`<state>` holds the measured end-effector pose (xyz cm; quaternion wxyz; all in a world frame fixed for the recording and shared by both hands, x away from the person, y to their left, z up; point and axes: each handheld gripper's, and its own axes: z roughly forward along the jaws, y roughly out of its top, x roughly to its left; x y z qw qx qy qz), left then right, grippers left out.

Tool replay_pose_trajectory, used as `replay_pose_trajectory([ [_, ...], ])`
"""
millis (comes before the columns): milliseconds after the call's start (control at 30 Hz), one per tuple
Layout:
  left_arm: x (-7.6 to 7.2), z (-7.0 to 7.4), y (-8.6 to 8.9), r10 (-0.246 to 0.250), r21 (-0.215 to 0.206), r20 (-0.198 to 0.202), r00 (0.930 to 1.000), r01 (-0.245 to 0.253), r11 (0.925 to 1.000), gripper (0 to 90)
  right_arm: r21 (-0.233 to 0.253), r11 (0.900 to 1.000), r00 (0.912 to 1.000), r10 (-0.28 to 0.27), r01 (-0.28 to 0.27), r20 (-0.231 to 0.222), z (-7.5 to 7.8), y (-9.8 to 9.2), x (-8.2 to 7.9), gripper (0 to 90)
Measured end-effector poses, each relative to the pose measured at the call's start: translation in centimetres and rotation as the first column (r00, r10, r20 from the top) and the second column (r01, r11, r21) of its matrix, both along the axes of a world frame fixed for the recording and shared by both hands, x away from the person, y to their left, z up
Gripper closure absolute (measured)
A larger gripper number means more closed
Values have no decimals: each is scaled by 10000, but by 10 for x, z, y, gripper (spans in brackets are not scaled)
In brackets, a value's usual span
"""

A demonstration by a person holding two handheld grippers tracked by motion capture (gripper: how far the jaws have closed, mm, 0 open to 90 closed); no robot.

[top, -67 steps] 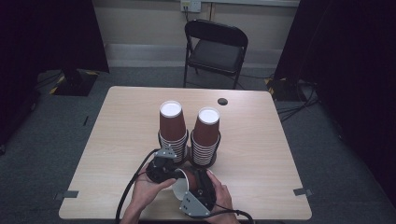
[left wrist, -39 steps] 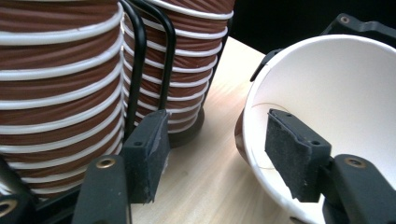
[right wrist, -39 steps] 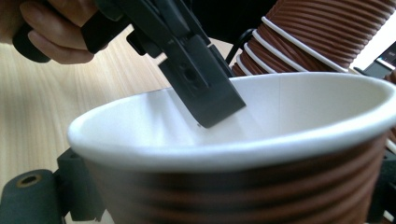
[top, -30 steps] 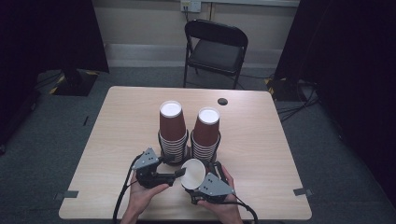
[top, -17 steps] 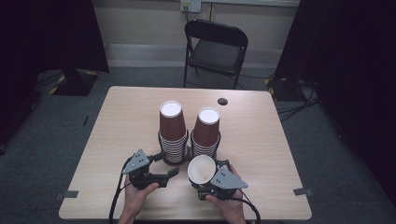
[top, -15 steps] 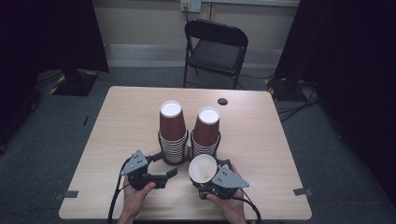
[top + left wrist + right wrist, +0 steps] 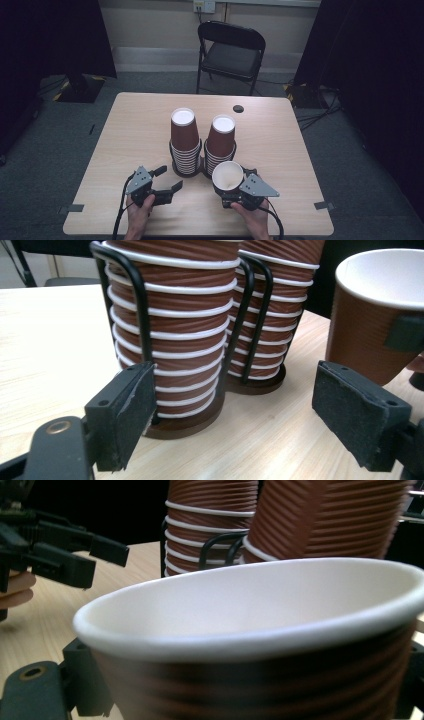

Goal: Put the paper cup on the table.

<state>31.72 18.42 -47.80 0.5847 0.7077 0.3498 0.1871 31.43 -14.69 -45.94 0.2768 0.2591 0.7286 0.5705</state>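
Holding a single ribbed brown paper cup (image 7: 227, 176) upright, the right gripper (image 7: 239, 192) has its jaws pinching the cup's wall, just in front of the 2 stacks of brown cups in black wire holders (image 7: 202, 145) on the light wooden counter (image 7: 135, 130). Left gripper (image 7: 165, 181) sits nearby, jaws spread and holding nothing.

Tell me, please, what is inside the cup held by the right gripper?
The cup in the right gripper shows a bare white inner wall; its bottom is hidden by the rim.
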Motion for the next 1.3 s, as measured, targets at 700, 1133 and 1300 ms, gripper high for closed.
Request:
replay_pose_trajectory([
  [700,-9,-19,7,1160,137,404,9924,-1166,9931,157,1015,9766,9818,-1888,1897,-193,13,-56,30,92],
  [1133,-14,-19,6,1223,20,955,9879,-1231,9924,155,1298,9528,9613,-2688,2746,-609,9,-78,69,90],
  [1300,-17,-20,6,1291,-31,1137,9851,-1296,9916,155,1279,9405,9491,-3104,3149,-542,7,-79,78,88],
])
